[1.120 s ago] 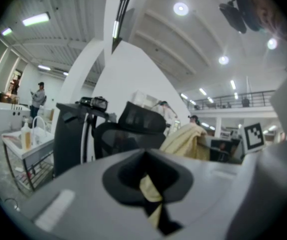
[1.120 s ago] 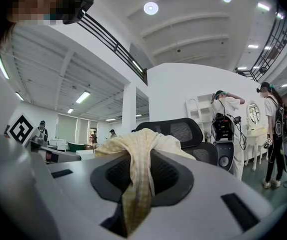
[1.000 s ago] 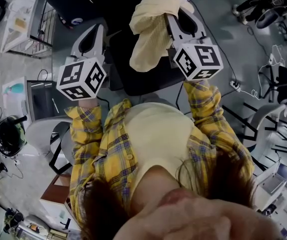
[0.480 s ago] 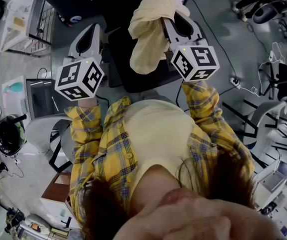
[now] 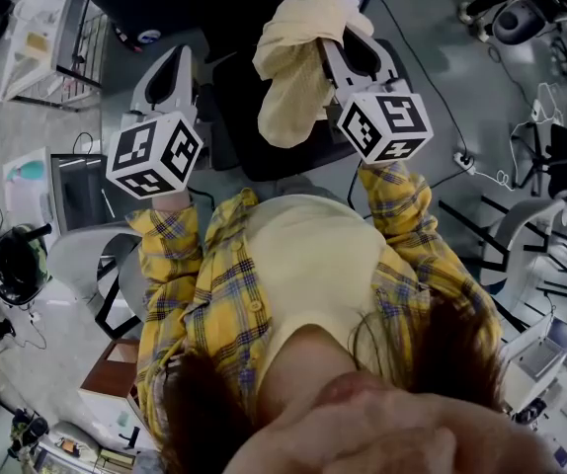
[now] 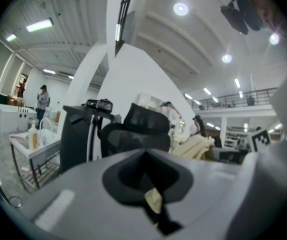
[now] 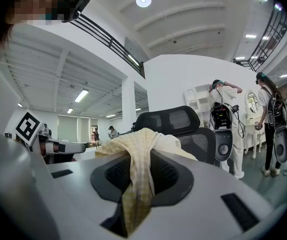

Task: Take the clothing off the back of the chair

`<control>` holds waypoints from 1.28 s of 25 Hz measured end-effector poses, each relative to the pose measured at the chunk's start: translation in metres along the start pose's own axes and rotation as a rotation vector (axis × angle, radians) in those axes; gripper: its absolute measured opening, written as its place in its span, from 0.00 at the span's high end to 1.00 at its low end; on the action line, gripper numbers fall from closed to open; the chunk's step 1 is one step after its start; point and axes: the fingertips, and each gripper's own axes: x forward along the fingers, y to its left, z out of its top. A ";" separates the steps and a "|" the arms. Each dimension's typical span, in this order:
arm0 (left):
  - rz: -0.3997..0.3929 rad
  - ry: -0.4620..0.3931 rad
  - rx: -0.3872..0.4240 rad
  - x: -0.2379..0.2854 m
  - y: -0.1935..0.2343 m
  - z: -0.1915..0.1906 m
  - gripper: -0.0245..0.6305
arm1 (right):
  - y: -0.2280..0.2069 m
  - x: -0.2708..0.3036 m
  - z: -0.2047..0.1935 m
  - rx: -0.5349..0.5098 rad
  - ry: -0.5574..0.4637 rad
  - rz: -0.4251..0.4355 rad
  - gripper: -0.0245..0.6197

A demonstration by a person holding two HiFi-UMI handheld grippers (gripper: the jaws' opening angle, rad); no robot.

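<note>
Head view: at upper centre the right gripper (image 5: 328, 42) pinches a pale yellow garment (image 5: 291, 82), which hangs bunched from its jaws over the black chair (image 5: 264, 161). At upper left the left gripper (image 5: 175, 57) has its jaws pressed together, apart from the garment.

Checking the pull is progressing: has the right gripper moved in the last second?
Yes, slightly: the right gripper, shut on the cream garment, has slid toward the person against the floor's power strip.
</note>
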 end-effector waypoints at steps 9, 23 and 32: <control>0.018 0.006 -0.007 0.001 0.006 -0.004 0.95 | 0.003 0.002 -0.005 0.005 0.014 0.008 0.83; 0.008 0.026 -0.013 0.002 0.004 -0.008 0.95 | 0.002 0.006 0.000 0.005 0.014 0.020 0.83; 0.002 0.034 -0.015 0.003 0.006 -0.012 0.95 | 0.008 0.009 -0.001 -0.001 0.017 0.034 0.83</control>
